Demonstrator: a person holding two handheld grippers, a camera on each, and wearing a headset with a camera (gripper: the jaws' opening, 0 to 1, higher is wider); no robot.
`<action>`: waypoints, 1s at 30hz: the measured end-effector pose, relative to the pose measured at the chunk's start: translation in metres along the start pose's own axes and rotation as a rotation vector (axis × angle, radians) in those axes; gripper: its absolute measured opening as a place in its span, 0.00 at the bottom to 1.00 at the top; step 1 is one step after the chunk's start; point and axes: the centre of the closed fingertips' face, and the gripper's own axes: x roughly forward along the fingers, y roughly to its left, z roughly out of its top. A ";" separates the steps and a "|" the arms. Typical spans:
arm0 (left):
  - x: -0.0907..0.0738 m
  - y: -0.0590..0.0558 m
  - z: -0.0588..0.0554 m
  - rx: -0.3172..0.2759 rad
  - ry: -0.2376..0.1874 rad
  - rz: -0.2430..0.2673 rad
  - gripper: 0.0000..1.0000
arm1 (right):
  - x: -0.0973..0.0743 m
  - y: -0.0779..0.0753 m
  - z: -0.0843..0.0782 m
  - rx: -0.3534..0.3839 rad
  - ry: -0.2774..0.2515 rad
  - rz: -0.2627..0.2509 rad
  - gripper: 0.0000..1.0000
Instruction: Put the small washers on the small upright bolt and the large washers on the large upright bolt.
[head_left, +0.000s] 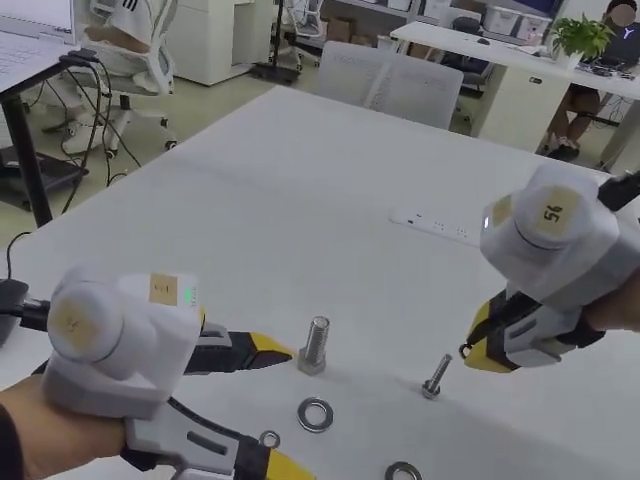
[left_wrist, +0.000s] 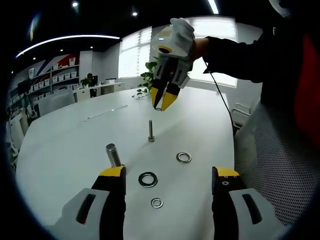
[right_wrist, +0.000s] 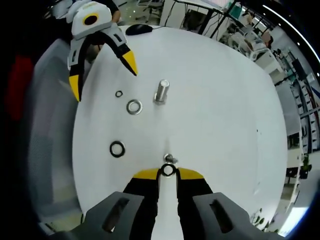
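Three washers lay loose on the white table (head_left: 250, 200). A large washer (head_left: 315, 413) sat just in front of the large bolt (head_left: 315, 345), with a small washer (head_left: 269, 438) near it. A third washer (head_left: 403, 470) lay nearer the small bolt (head_left: 437, 377).

A fourth was in my right gripper (right_wrist: 168, 176), its jaws drawn almost together and pinching the held washer (right_wrist: 168, 170) at their tips. In the right gripper view the top of the small bolt showed just beyond that ring. I judged I was at the threading step, poised above the bolt with the ring not yet over it.

My left gripper (left_wrist: 169, 172) hung with its jaws spread wide and nothing between them, close to the large bolt and the loose washers.

The next move called for centring the ring's hole on the bolt tip, lowering it, and only then easing the jaws apart. The bolt looked slim and free-standing, so I reckoned a sideways nudge could topple it.
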 end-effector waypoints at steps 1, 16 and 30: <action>0.000 0.000 0.000 0.000 -0.001 0.001 0.70 | 0.001 -0.001 0.000 -0.001 0.001 0.002 0.14; -0.001 -0.001 0.000 -0.010 -0.005 0.004 0.71 | 0.016 -0.010 0.001 -0.024 0.027 0.032 0.14; -0.003 -0.001 0.000 -0.017 -0.011 0.009 0.71 | 0.025 -0.011 -0.002 -0.026 0.042 0.056 0.14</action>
